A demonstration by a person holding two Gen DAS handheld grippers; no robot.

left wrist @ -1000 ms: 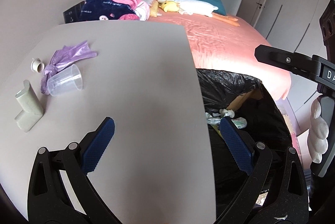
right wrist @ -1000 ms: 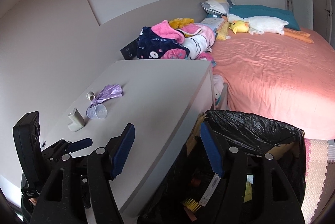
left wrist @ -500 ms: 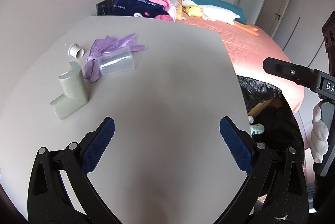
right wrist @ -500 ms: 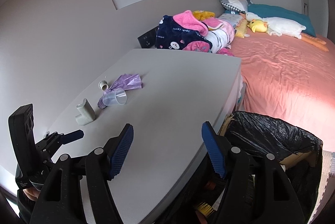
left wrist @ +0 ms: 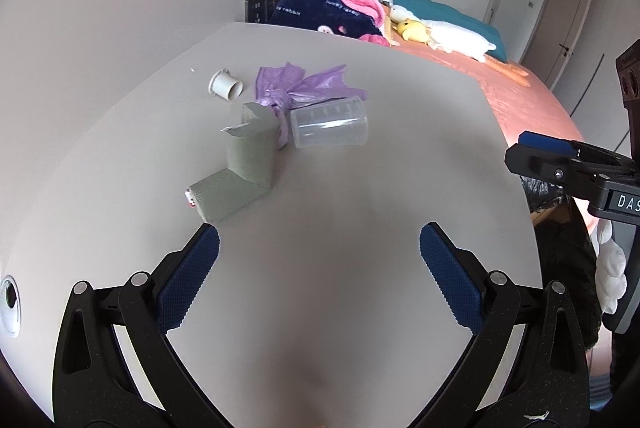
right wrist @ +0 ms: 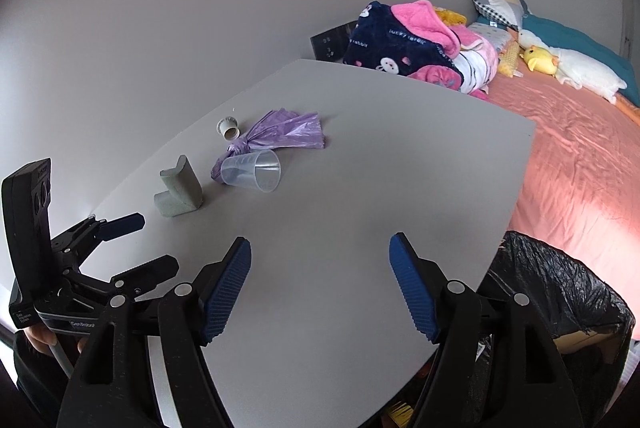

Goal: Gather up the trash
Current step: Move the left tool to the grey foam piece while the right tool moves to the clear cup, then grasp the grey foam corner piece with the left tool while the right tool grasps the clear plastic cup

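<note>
Trash lies in a cluster on the grey table [left wrist: 360,188]: a grey-green bent foam corner piece [left wrist: 240,172], a clear plastic cup [left wrist: 328,128] on its side, a crumpled purple plastic bag [left wrist: 304,88] and a small white cap [left wrist: 224,86]. The same foam piece [right wrist: 180,188], cup [right wrist: 254,170], purple bag [right wrist: 284,132] and white cap [right wrist: 228,128] show in the right wrist view. My left gripper [left wrist: 318,264] is open and empty, just short of the foam piece. My right gripper [right wrist: 320,280] hangs over the table, empty, its jaws still opening.
A bin lined with a black bag [right wrist: 560,292] stands at the table's right edge, beside a bed with a pink sheet [right wrist: 580,156]. Blankets [right wrist: 412,44], pillows and plush toys lie at the bed's head. A wall runs along the table's left side.
Both grippers have swung left, away from the black bin and over the table, toward the trash cluster. The foam piece and cup now lie much closer to the left gripper. The right jaws have widened slightly.
</note>
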